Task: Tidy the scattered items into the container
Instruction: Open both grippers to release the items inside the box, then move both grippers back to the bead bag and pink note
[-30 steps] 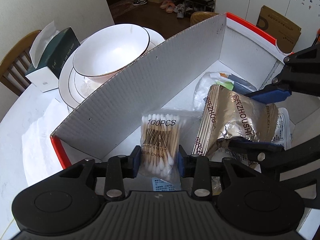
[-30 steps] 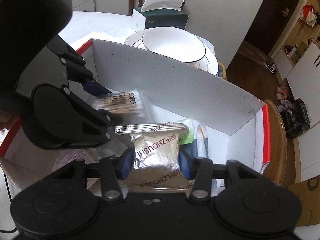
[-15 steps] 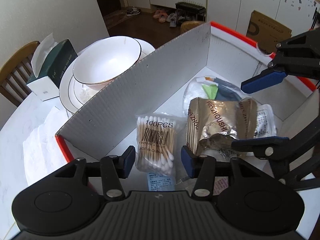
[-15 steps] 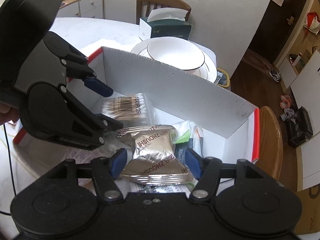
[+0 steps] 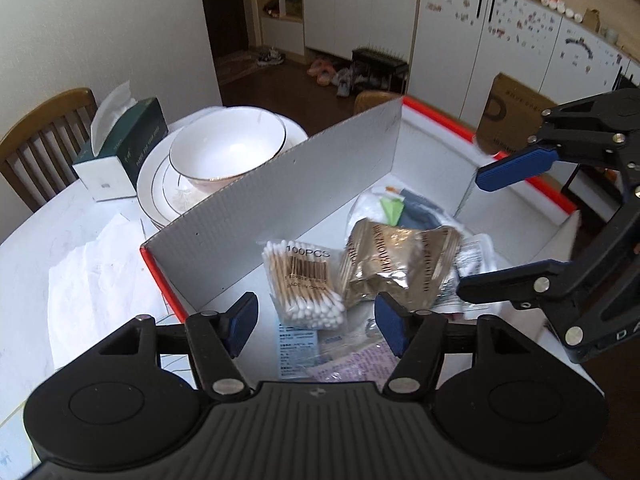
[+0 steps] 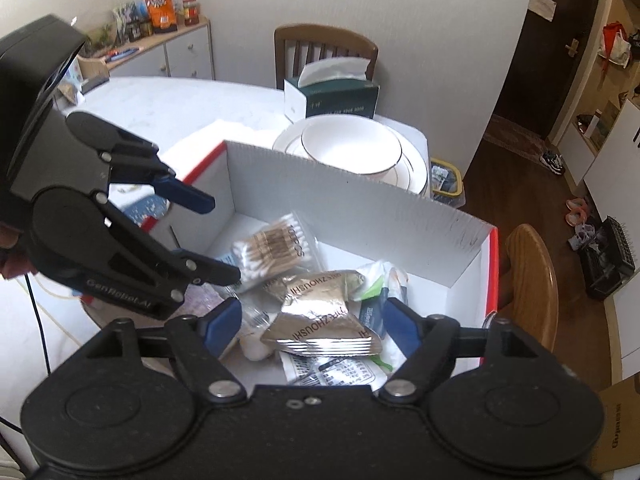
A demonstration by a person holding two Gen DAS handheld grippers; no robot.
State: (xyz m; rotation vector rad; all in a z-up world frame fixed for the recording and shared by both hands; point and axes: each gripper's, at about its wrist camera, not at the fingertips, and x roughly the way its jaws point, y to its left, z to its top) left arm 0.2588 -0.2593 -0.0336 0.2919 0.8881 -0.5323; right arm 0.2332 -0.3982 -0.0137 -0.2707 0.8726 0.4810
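- Left claw [image 5: 316,322] hovers above the near end of the box [image 5: 280,196], jaws spread wide, nothing between them; blue pads angled down toward the contents.
- Right claw [image 6: 314,322] also hangs over the box from the opposite side, jaws wide apart and empty. In the left wrist view it enters from the right edge, one finger high, one low.
- Cotton swab pack [image 5: 302,284] lies flat on the box floor, just below the left claw. Printed "100PCS", a barcode, and "MADE IN CHINA".
- Foil packet [image 6: 320,314] rests just beside the swabs, touching them, crumpled. Lettering reads roughly "ZHOUSHI"; the leading characters are too creased to make out.
- Under and around both: white leaflets with small print, unreadable, and a clear bag with green and dark items.
- Left claw's body carries "GenRobot.AI" in the right wrist view.
- Outside the box, on the tabletop [image 6: 168,108]: bowl [image 6: 351,148] stacked on plates, green tissue box [image 6: 340,98] behind.
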